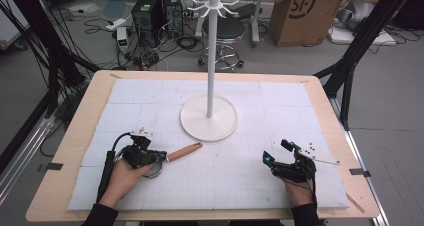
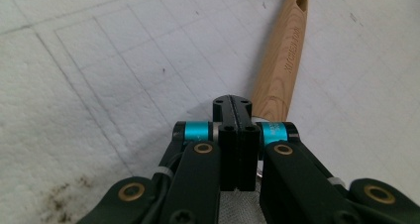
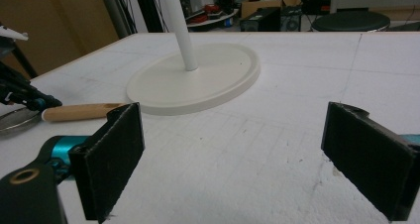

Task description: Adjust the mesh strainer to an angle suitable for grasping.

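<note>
**Two hand-held grippers at a white-matted bench, strainer at left**

Left: the left gripper (image 1: 141, 154), held in the person's left hand (image 1: 127, 175), sits low over the near-left part of the white mat (image 1: 235, 181). In the left gripper view its fingers (image 2: 236, 135) are pressed together, and a patch of fine metal mesh (image 2: 237, 206) shows just beneath them; whether anything is pinched between the pads cannot be told. The strainer (image 1: 172, 155) lies flat on the mat. Its round metal bowl (image 1: 154, 169) is partly under the gripper, and its wooden handle (image 1: 184, 150) points away to the right and slightly toward the far side, its slotted end close to the stand's base.

Centre: a white stand (image 1: 211, 61) rises upright from a round base (image 1: 208, 118) on the middle of the mat. A ring of short hooks (image 1: 214, 4) crowns the pole. The handle tip lies just beside the base rim, apart from it.

Right: the right gripper (image 1: 287, 162), in the right hand (image 1: 299, 191), rests near the mat's near-right part, well apart from the strainer. Its fingers (image 3: 113, 157) are spread wide with bare mat between them. The right gripper view looks across toward the base (image 3: 195, 80) and the handle (image 3: 81, 111).

Beyond the bench, a cardboard box (image 1: 300, 11), a stool (image 1: 223, 33) and cables lie on the floor.
</note>
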Demonstrator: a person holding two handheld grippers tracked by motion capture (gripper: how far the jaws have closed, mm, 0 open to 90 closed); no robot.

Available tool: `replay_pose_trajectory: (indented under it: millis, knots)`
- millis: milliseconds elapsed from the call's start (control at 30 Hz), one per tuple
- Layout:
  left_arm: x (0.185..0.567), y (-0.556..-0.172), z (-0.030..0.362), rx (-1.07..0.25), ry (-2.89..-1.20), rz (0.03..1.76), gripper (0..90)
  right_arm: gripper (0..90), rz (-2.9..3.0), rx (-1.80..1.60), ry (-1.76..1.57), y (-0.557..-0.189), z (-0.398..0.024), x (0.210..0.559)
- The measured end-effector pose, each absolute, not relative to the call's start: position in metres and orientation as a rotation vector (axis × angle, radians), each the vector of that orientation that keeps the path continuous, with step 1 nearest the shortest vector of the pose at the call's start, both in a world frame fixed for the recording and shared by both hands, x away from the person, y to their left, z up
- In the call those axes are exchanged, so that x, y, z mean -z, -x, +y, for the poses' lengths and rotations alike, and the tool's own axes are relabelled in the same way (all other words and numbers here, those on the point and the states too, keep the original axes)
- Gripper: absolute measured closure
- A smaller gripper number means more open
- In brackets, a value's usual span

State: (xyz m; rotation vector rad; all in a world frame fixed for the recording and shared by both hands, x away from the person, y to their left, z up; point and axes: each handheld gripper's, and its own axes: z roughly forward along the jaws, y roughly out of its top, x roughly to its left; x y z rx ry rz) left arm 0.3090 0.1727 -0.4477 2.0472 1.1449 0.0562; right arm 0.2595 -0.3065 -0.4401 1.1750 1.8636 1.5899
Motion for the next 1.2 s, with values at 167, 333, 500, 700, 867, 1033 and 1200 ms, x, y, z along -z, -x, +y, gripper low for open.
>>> replay_pose_trajectory:
  millis: [167,333,500,700,867,1033,1200]
  knots:
    - [0.448,-0.296,0.175,-0.047,-2.041,1.15,90.0,8.7,1.862,-1.594,-1.172,-0.259,-0.307,0.439]
    - [0.449,-0.29,0.176,-0.044,-2.033,1.135,89.9,8.7,1.862,-1.593,-1.166,-0.259,-0.306,0.439]
    - [0.45,-0.281,0.175,-0.042,-2.023,1.135,89.9,8.8,1.863,-1.59,-1.162,-0.259,-0.306,0.439]
    - [0.45,-0.276,0.174,-0.043,-2.018,1.132,89.9,8.8,1.865,-1.593,-1.166,-0.258,-0.305,0.439]
    - [0.451,-0.275,0.174,-0.044,-2.014,1.132,89.9,8.8,1.865,-1.593,-1.165,-0.259,-0.305,0.439]
    - [0.451,-0.274,0.174,-0.046,-2.015,1.131,89.9,8.8,1.866,-1.593,-1.166,-0.259,-0.305,0.439]
    - [0.451,-0.272,0.174,-0.035,-2.009,1.134,89.9,8.8,1.866,-1.592,-1.169,-0.259,-0.305,0.439]
